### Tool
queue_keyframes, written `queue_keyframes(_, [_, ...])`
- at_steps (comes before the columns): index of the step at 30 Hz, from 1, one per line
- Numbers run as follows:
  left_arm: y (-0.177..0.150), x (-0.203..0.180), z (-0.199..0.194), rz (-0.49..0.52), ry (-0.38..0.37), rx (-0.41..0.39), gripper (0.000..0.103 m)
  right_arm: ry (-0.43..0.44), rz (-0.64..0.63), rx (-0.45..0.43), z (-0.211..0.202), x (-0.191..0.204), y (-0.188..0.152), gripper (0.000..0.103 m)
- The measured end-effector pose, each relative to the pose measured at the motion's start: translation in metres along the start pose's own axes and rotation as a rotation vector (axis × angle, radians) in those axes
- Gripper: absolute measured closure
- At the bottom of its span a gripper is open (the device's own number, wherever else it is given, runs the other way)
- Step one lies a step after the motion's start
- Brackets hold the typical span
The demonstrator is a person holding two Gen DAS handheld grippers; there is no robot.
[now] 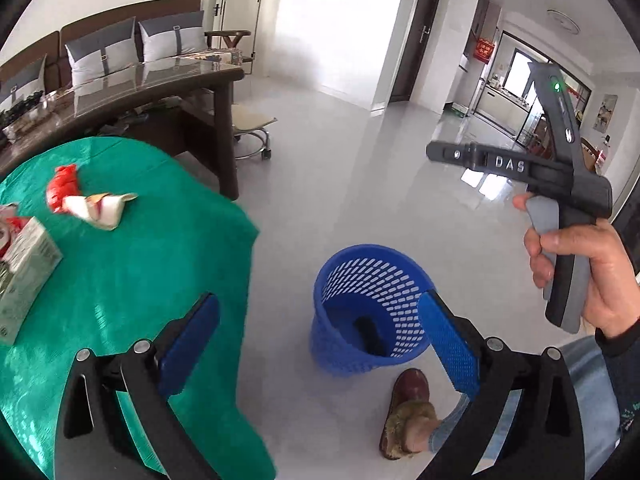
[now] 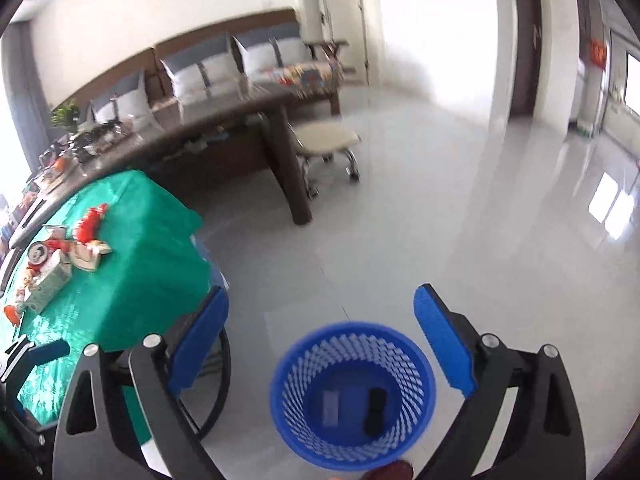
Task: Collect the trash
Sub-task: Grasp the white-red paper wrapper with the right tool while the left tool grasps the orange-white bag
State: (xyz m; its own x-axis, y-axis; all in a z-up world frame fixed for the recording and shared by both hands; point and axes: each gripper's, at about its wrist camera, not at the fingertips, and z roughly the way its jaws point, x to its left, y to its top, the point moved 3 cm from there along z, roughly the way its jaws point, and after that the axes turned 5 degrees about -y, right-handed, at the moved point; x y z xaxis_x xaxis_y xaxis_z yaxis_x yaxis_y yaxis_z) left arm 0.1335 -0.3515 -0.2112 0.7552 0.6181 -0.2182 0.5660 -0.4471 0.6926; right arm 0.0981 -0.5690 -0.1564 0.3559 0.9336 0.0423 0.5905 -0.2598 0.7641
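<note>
We found the left gripper (image 1: 318, 344) with its blue pads (image 1: 192, 344) spread wide and nothing between them, held above the edge of a table draped in green cloth (image 1: 152, 264). The right gripper (image 2: 320, 344) likewise stood spread and empty, directly over the blue bin (image 2: 352, 396) on the pale floor (image 2: 440, 220). In the left wrist view we noted the right hand (image 1: 576, 272) wrapped round the grey handle of its tool, up and to the right of the bin. Inside the bin lay a dark object (image 2: 374, 412) and a flat bluish-grey piece (image 2: 331, 408); what either was we could not tell. A brown shoe (image 1: 408, 408) stood on the floor just beside the bin. Trash remained on the cloth, well apart from both grippers: a crumpled red-and-white wrapper (image 1: 86, 200) and, nearer the left edge, a pale carton (image 1: 24, 272) with further red scraps behind it. A dark wooden table (image 1: 160, 92), a stool (image 1: 250, 128) and a sofa with cushions (image 1: 120, 46) stood beyond.
</note>
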Motion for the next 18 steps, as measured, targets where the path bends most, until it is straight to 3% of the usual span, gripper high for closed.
queue_keyframes(5, [-0.038, 0.052, -0.064, -0.071, 0.107, 0.009, 0.005, 0.137, -0.071, -0.043, -0.021, 0.1, -0.017, 0.01])
queue_keyframes(11, [-0.08, 0.122, -0.138, -0.2, 0.249, -0.021, 0.005, 0.255, -0.245, 0.007, -0.023, 0.228, -0.051, 0.01])
queue_keyframes(14, [-0.1, 0.165, -0.168, -0.294, 0.307, -0.046, 0.005, 0.286, -0.329, 0.05, -0.017, 0.27, -0.073, 0.01])
queue_keyframes(18, [-0.115, 0.213, -0.193, -0.391, 0.391, -0.07, 0.005, 0.296, -0.367, 0.079, -0.014, 0.294, -0.088, 0.01])
